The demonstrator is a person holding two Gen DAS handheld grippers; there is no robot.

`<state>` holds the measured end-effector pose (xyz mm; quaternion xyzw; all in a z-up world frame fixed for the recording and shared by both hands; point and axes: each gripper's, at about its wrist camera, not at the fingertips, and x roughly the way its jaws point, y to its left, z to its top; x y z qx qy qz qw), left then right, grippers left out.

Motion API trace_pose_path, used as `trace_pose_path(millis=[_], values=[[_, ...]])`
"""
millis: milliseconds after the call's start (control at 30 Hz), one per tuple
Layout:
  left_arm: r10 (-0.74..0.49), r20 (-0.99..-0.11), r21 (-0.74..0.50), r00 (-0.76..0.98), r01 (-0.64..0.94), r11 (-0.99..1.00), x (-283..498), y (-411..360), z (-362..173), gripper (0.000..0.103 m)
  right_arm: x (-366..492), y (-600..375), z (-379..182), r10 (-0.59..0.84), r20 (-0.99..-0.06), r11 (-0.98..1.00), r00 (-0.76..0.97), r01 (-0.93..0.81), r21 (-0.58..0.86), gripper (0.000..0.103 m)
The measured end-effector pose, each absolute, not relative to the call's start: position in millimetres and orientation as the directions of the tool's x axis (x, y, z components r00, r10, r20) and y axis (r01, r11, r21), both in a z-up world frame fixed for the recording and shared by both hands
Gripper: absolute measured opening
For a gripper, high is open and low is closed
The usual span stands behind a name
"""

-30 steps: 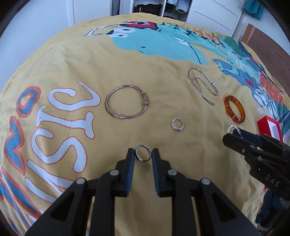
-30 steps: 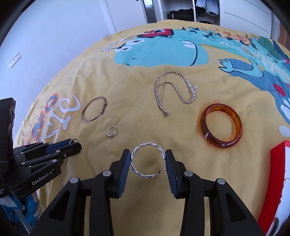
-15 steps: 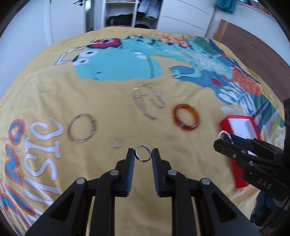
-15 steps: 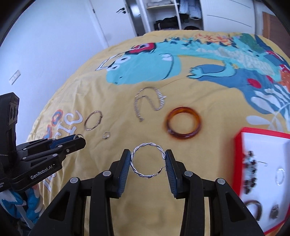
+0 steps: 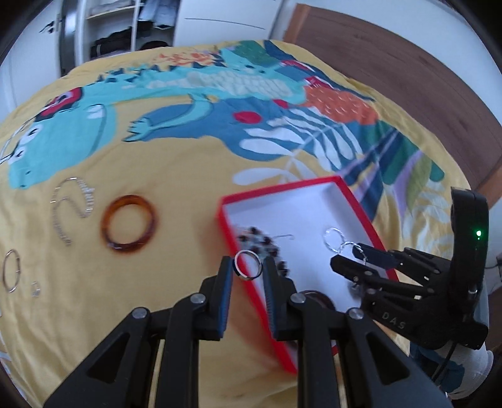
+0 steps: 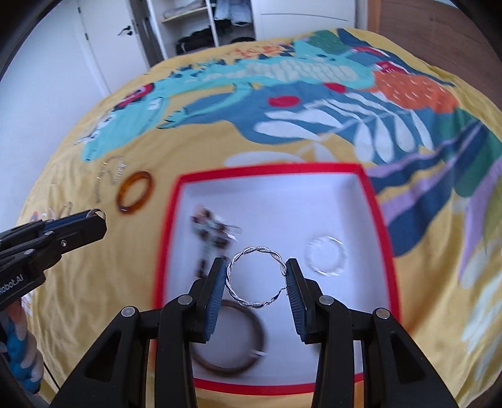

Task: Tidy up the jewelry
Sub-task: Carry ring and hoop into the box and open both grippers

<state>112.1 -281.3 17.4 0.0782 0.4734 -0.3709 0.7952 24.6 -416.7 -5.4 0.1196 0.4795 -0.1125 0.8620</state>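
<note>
1. Over the near left rim of the red box (image 5: 317,182), the left gripper (image 5: 248,269) is clamped on a small silver ring (image 5: 248,269), which stands upright between its blue pads.
2. Above the white floor of the same box, the right gripper (image 6: 256,277) is closed on a twisted silver hoop (image 6: 254,276), pinched at its left and right sides between the pads.
3. Seen from the left wrist camera, the right gripper reaches in from the right over the box, with the hoop showing at its tip.
4. Inside the box lie a cluster of dark beads (image 6: 210,230), blurred, toward the left side; a second silver hoop (image 6: 326,255) toward the right; and a brown bangle (image 6: 230,340) at the near edge, partly hidden behind the right gripper's left finger.
5. Left of the box, on the yellow printed bedspread (image 5: 175,175), an amber bangle (image 5: 129,222) lies flat.
6. Just beyond and left of it a silver chain (image 5: 70,205) lies in loose curves.
7. Farther left, near the frame edge, a thin metal bangle (image 5: 11,270) lies flat, with a small ring (image 5: 35,288) just beside it; both are blurred.
8. Beyond the bed stand a white wardrobe (image 6: 301,15) with open shelves and a white door (image 6: 109,37).
</note>
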Motion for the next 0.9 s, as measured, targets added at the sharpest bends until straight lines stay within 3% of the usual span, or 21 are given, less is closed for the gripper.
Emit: trace_pose_path(millis=[500, 900], values=[[-0.404, -0.887, -0.141, 0.223, 0.702, 0.698, 92.9, -354.6, -45.7, 0.018, 10.7, -464.3, -53.5, -0.071, -0.887, 0.961, 0.457, 0.269, 0.061, 0.039], [-0.4, -0.889, -0.139, 0.225, 0.7, 0.701, 91.3, -352.0, -45.1, 0.019, 10.4, -459.5, -54.0, -0.092, -0.881, 0.967, 0.464, 0.254, 0.032, 0.039]])
